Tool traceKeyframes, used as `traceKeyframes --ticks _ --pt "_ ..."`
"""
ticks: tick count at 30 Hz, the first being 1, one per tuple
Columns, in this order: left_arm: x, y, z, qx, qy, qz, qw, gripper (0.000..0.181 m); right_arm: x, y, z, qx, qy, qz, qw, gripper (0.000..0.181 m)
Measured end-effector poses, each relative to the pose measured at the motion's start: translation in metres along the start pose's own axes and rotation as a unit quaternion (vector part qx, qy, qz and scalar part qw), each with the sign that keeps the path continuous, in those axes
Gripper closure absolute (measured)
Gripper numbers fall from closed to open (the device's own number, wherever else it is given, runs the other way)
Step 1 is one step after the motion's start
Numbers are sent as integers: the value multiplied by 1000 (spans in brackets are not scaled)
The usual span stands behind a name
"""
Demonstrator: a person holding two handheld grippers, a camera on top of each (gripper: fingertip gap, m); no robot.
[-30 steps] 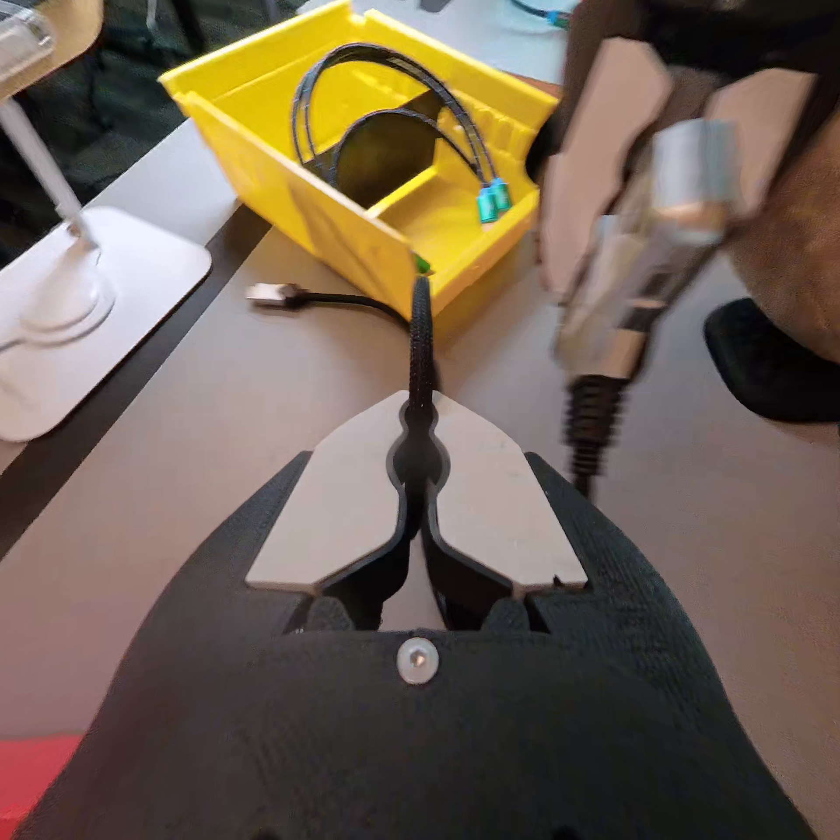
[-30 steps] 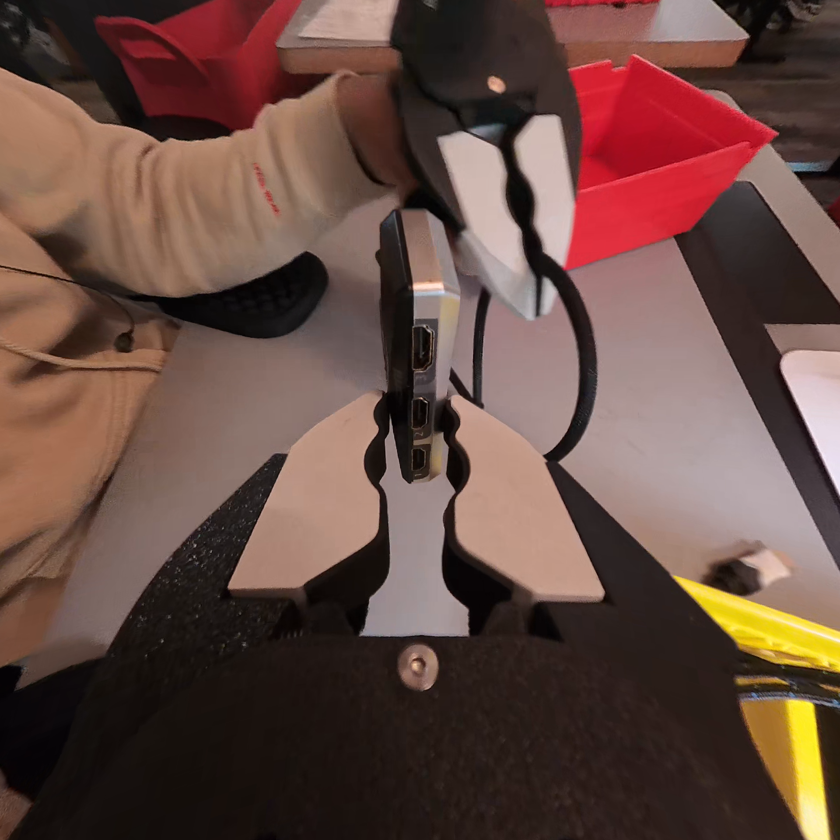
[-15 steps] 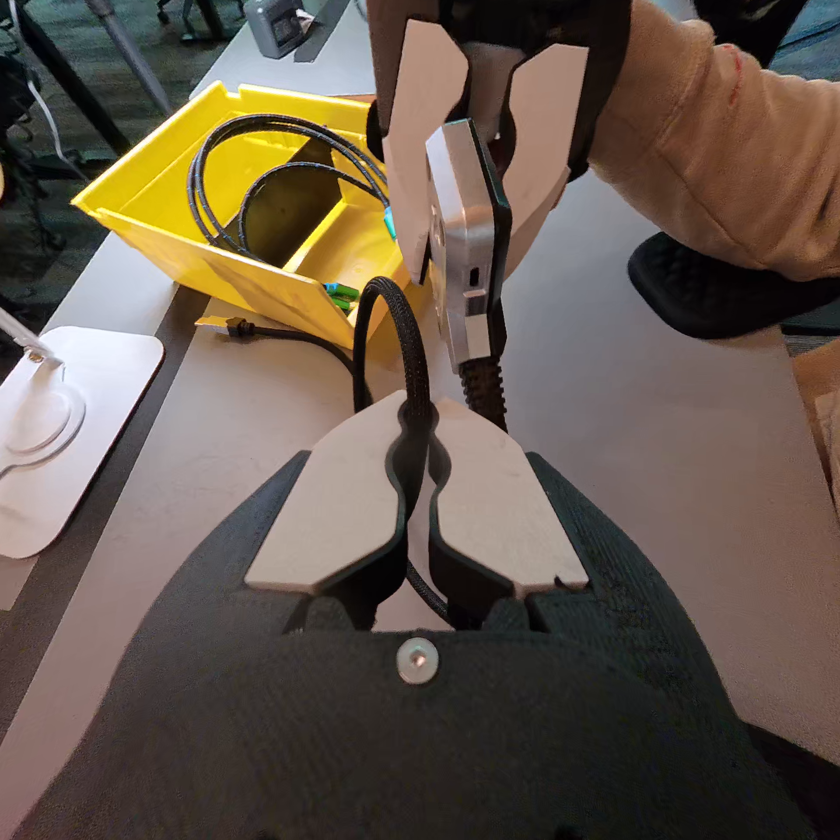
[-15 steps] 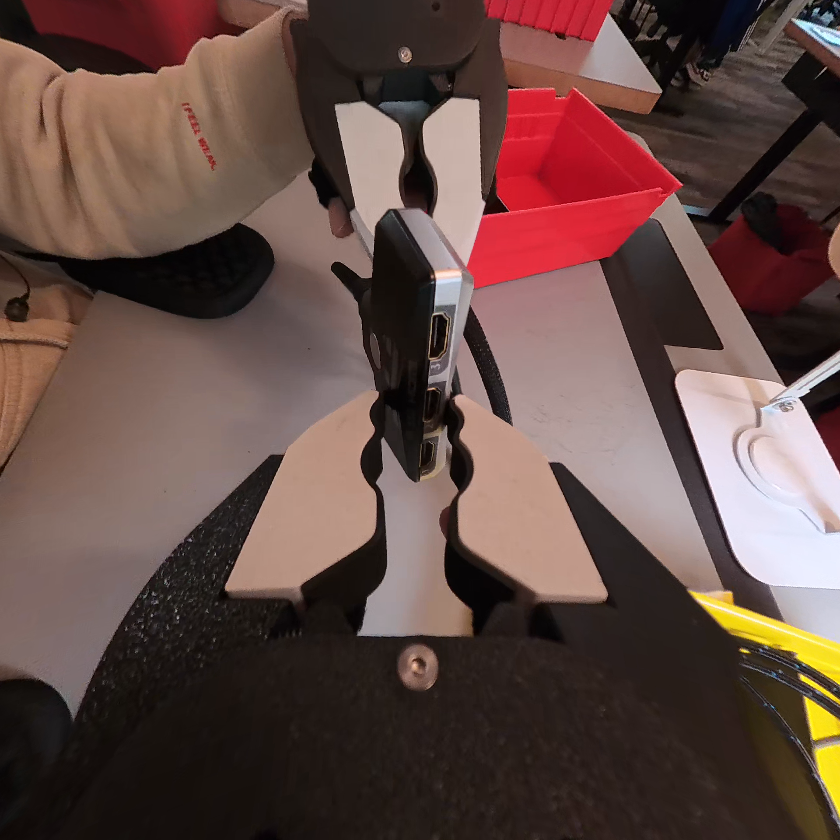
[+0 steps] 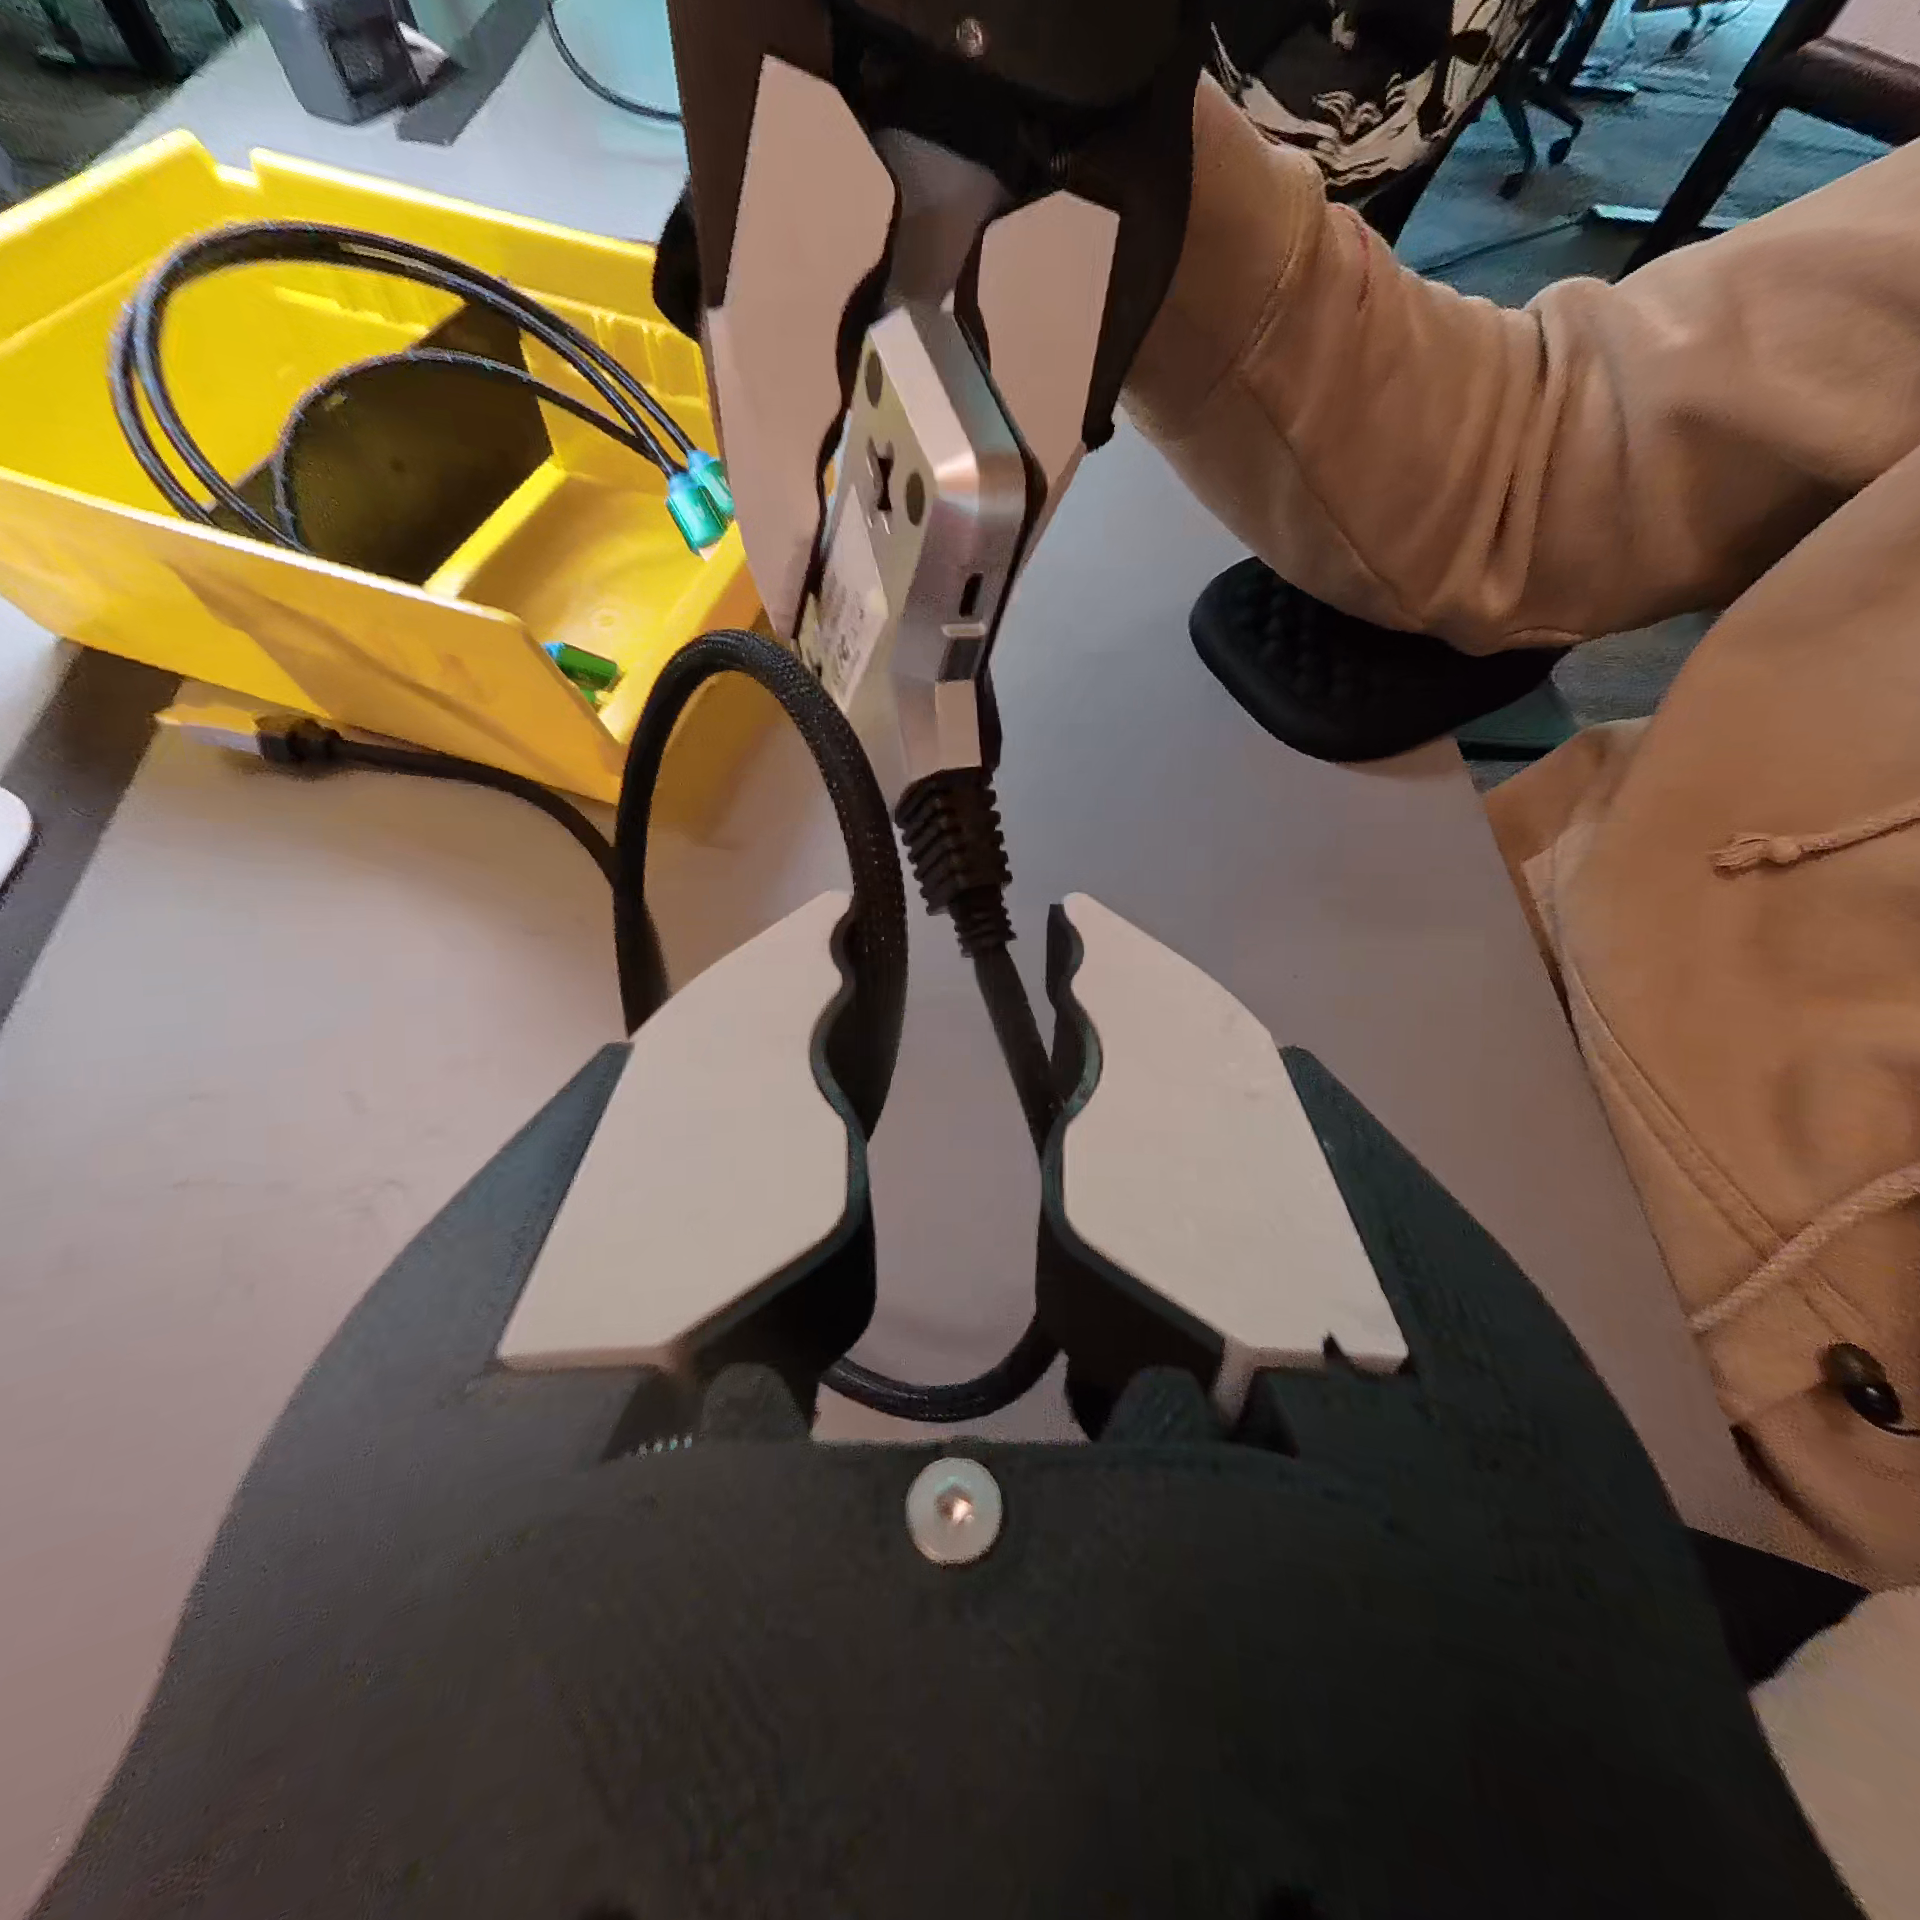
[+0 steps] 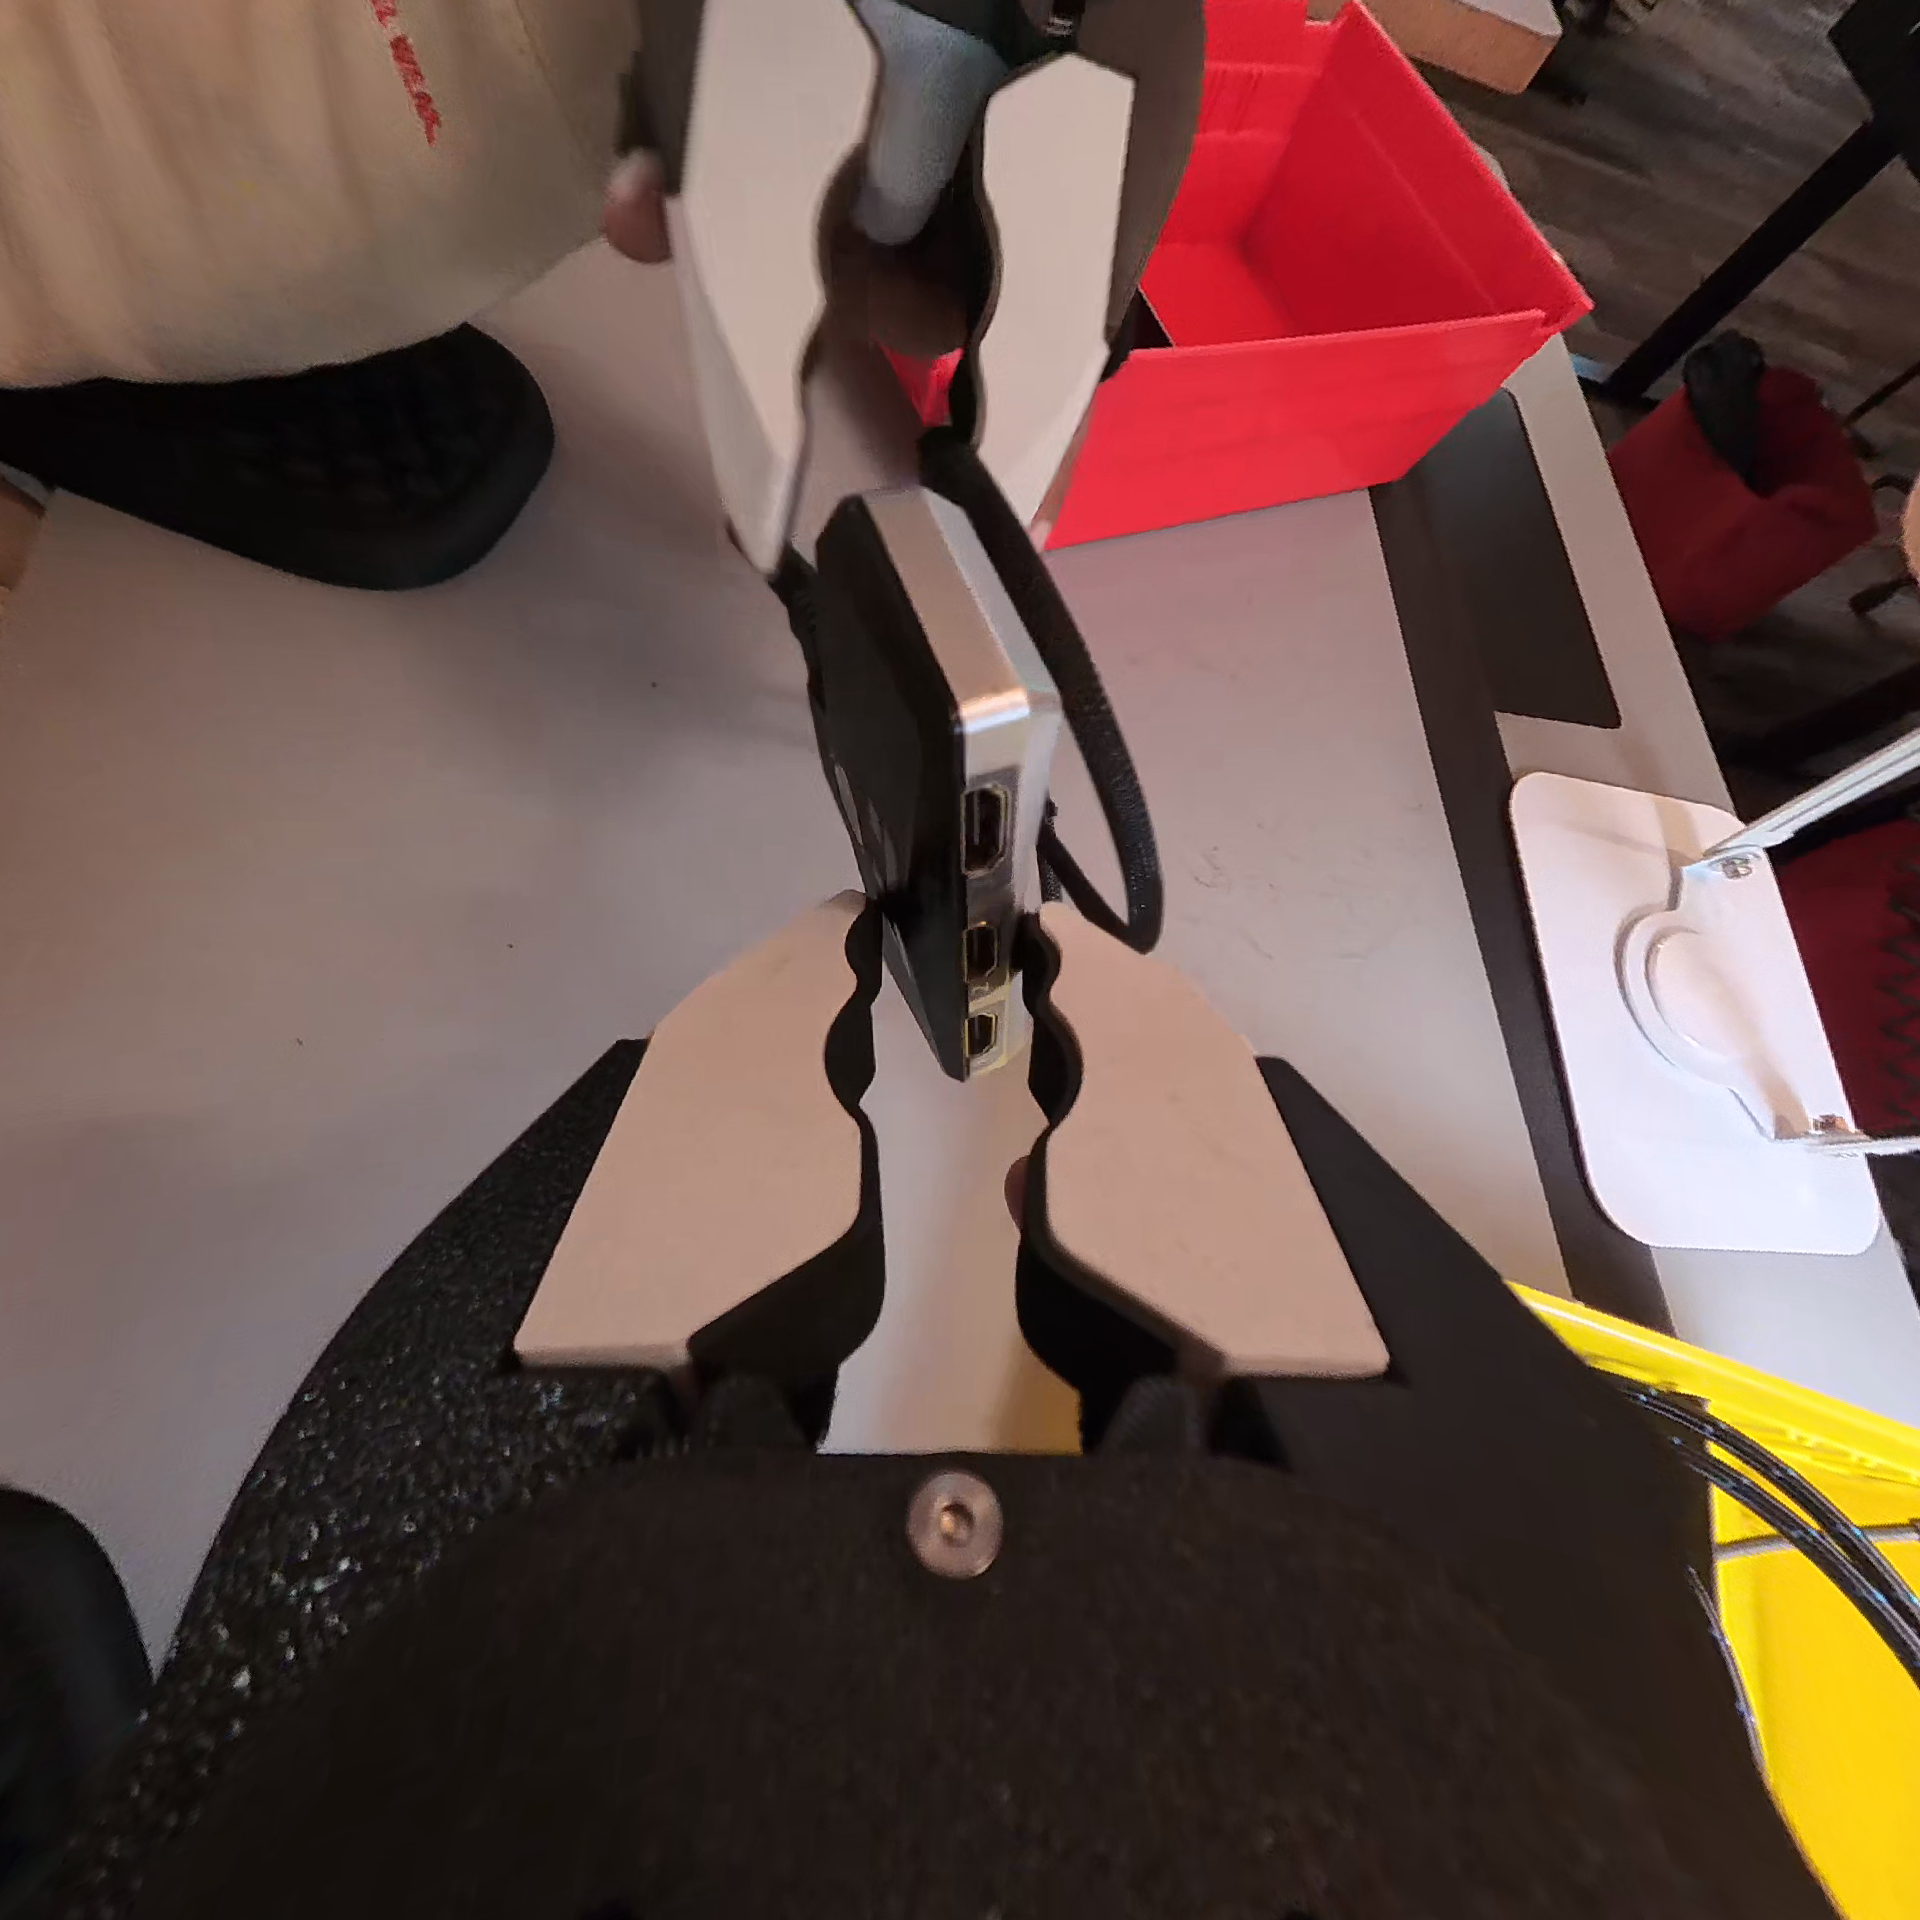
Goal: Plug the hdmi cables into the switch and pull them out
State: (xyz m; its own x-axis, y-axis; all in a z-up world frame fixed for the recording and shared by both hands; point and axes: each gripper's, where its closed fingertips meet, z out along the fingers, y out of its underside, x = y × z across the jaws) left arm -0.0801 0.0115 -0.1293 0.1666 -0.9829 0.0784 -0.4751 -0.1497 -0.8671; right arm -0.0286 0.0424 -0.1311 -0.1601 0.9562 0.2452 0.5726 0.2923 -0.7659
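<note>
The silver and black HDMI switch [image 6: 935, 748] is held upright above the table by my right gripper [image 6: 951, 935], which is shut on its lower end. Three ports show on its near edge. In the left wrist view the switch [image 5: 925, 488] sits between the right gripper's fingers [image 5: 790, 364]. A black braided HDMI cable [image 5: 862, 831] has its plug [image 5: 951, 831] seated in the switch's lower end. The cable loops loosely through my left gripper [image 5: 951, 935], whose jaws stand apart. The left gripper [image 6: 899, 488] also shows open just beyond the switch.
A yellow bin [image 5: 343, 644] with more black cables [image 5: 208, 343] stands at the left of the left wrist view. The cable's free end [image 5: 291, 743] lies beside it. A red bin [image 6: 1299, 416], a white lamp base [image 6: 1704, 1018], a black pad [image 5: 1351, 675] and a beige sleeve [image 5: 1455, 447] are close by.
My left gripper has opened and let go of the braided cable. The two grippers have come closer together, and the plug now sits in the switch's end.
</note>
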Motion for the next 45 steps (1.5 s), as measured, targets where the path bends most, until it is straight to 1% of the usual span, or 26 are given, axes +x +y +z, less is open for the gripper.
traceKeyframes --ticks 4,6,9,12,13,15,17,20,21,23,25,26,28,30,31,33,34,35,37,39,41,43,45 --pt "1 8 13 -41 -10 15 999 143 3 -4 2 15 4 4 1000 156" --pt "-11 10 19 -74 -59 35 995 152 4 -3 3 10 11 2 1000 156" --pt "-28 17 21 -135 -141 82 977 155 12 1 2 0 38 -3 999 156" --pt "-38 15 17 -160 -191 111 962 160 20 1 3 -11 70 -17 997 156" --pt "-39 13 15 -159 -197 120 960 160 22 2 4 -22 83 -28 996 154" --pt "-37 9 11 -153 -200 133 959 162 29 5 6 -53 122 -51 990 143" --pt "-36 13 8 -170 -200 138 955 164 30 3 10 -72 142 -75 984 132" --pt "-33 23 11 -197 -189 143 951 167 24 -10 19 -62 149 -109 981 125" --pt "-31 25 14 -203 -180 145 951 167 19 -13 23 -57 141 -115 982 124" --pt "-28 28 18 -213 -172 152 950 167 11 -9 33 -76 120 -124 982 129" --pt "-28 30 18 -221 -170 155 948 167 2 -2 39 -89 93 -130 983 144" --pt "-27 30 17 -220 -168 154 948 167 -1 -2 42 -87 82 -129 984 145" --pt "-25 26 14 -207 -166 153 952 167 -3 -3 43 -80 74 -128 986 148" --pt "-25 16 9 -178 -178 152 956 164 -1 -7 39 -71 78 -126 986 151" --pt "-26 7 4 -155 -190 151 958 158 -2 -10 36 -61 76 -121 988 152" --pt "-20 -16 -11 -82 -193 137 968 145 0 -16 25 -39 75 -107 991 154" --pt "-16 -31 -23 -35 -195 127 972 141 3 -19 18 -31 83 -103 991 155" --pt "-13 -47 -39 13 -205 120 971 140 6 -23 9 -19 90 -100 991 155" --pt "-12 -76 -79 110 -251 118 954 140 13 -35 -11 15 110 -94 989 155" --pt "-9 -94 -114 184 -282 106 936 142 25 -48 -35 37 138 -98 985 154" --pt "-5 -99 -131 218 -282 91 930 142 43 -63 -61 48 176 -108 977 155" --pt "-6 -97 -135 220 -285 88 929 142 64 -79 -88 53 208 -111 970 154" --pt "-9 -95 -132 209 -294 89 928 142 86 -93 -115 52 242 -109 963 154"
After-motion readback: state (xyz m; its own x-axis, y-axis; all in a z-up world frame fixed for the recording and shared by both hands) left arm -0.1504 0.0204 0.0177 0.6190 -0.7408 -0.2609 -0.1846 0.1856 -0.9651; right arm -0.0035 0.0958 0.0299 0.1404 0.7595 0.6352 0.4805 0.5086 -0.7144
